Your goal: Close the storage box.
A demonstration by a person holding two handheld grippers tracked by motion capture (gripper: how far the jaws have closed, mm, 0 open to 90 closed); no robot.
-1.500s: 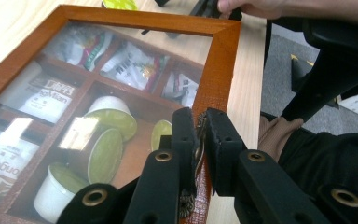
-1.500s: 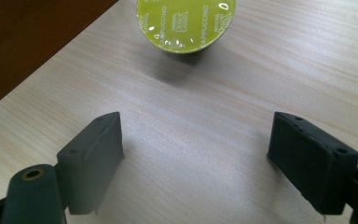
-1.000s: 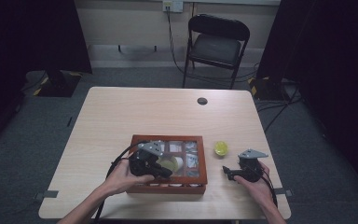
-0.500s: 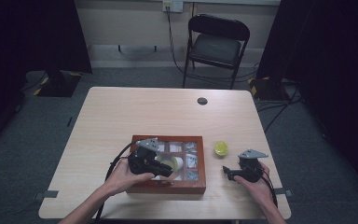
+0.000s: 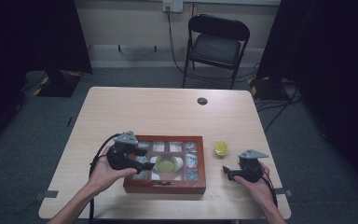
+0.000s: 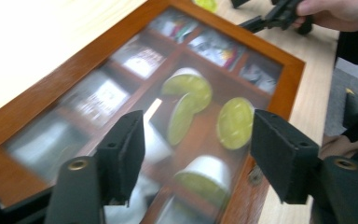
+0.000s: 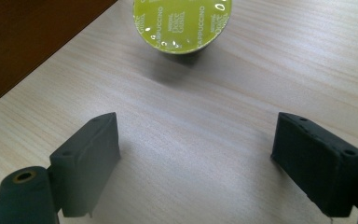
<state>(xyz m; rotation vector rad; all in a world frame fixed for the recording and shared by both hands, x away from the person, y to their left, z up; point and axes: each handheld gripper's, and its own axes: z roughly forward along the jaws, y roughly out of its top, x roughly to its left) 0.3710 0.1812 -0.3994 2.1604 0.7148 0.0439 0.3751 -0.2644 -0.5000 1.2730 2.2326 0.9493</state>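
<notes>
A wooden compartment box (image 5: 164, 187) lies at the table's near middle, with a green capsule (image 5: 166, 164) and small packets showing through what looks like a glass top. My left gripper (image 5: 142, 164) hovers over the box's left part. Its jaws have just been opening and stand apart with nothing between them (image 6: 200, 149); beneath them are the box frame (image 6: 74, 70) and blurred green capsules (image 6: 235, 122). My right gripper (image 5: 224, 171) rests on the table right of the box, open and empty (image 7: 196, 158). A green capsule (image 7: 182, 23) sits ahead of it (image 5: 221, 148), apart from the box wall (image 7: 23, 42).
A small black round thing (image 5: 202, 101) lies near the table's far edge. A black folding chair (image 5: 219, 46) stands behind the table. Bare tabletop (image 5: 135, 112) stretches beyond the box. The left gripper's cable (image 5: 98, 151) loops at the box's left.
My left gripper has slid to the left over the box and its jaws have opened from shut. The right gripper and the capsule on the table have stayed put.
</notes>
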